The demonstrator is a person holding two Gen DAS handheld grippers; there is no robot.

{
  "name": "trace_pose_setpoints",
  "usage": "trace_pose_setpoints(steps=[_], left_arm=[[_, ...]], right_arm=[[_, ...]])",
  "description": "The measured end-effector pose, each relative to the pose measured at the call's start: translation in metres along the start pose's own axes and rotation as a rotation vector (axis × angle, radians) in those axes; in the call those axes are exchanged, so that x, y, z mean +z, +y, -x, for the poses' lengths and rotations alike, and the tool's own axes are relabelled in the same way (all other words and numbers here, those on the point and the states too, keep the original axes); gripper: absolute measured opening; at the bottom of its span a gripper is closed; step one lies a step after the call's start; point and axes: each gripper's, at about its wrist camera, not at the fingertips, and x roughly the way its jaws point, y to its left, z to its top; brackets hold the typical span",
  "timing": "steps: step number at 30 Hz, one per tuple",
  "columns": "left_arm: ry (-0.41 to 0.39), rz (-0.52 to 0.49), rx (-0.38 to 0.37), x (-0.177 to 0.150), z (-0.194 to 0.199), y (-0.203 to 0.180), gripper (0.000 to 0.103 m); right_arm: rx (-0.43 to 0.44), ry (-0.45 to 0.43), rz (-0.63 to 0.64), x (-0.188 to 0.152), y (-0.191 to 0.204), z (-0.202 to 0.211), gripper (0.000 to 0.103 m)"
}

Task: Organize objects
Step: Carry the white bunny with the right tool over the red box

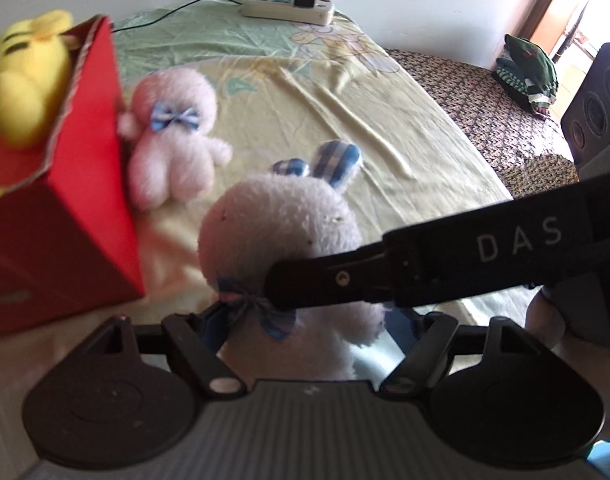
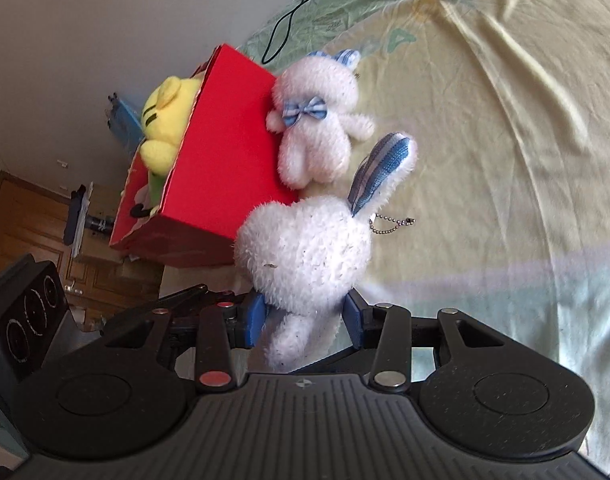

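Observation:
A white plush bunny (image 2: 305,248) with blue striped ears and a ball chain hangs above the yellow sheet; my right gripper (image 2: 307,320) is shut on its neck and body. In the left wrist view the same bunny (image 1: 277,224) sits between the wide-apart blue fingers of my left gripper (image 1: 311,320), which is open, while the right gripper's black finger (image 1: 325,284) crosses its neck. A second white bunny (image 2: 317,140) with a blue bow leans on the red box (image 2: 225,160). A yellow plush toy (image 2: 165,120) sits inside that box.
The bed sheet (image 1: 325,92) stretches right of the toys. A power strip (image 1: 287,6) with a charger lies at the far edge, its black cable (image 2: 289,20) trailing. A black speaker (image 1: 593,112) and green clothing (image 1: 529,72) sit at the right.

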Motion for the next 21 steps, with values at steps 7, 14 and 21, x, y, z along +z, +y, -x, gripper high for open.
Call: trace_pose_setpoints(steps=[7, 14, 21], left_arm=[[-0.02, 0.091, 0.07, -0.026, 0.026, 0.014, 0.079], [-0.028, 0.191, 0.154, -0.052, 0.05, 0.033, 0.078], [-0.041, 0.29, 0.214, -0.076, 0.074, 0.06, 0.079]], right_arm=[[0.049, 0.09, 0.09, -0.009, 0.03, -0.02, 0.044], [0.115, 0.184, 0.158, -0.019, 0.057, -0.046, 0.044], [0.158, 0.263, 0.22, -0.024, 0.088, -0.078, 0.044]])
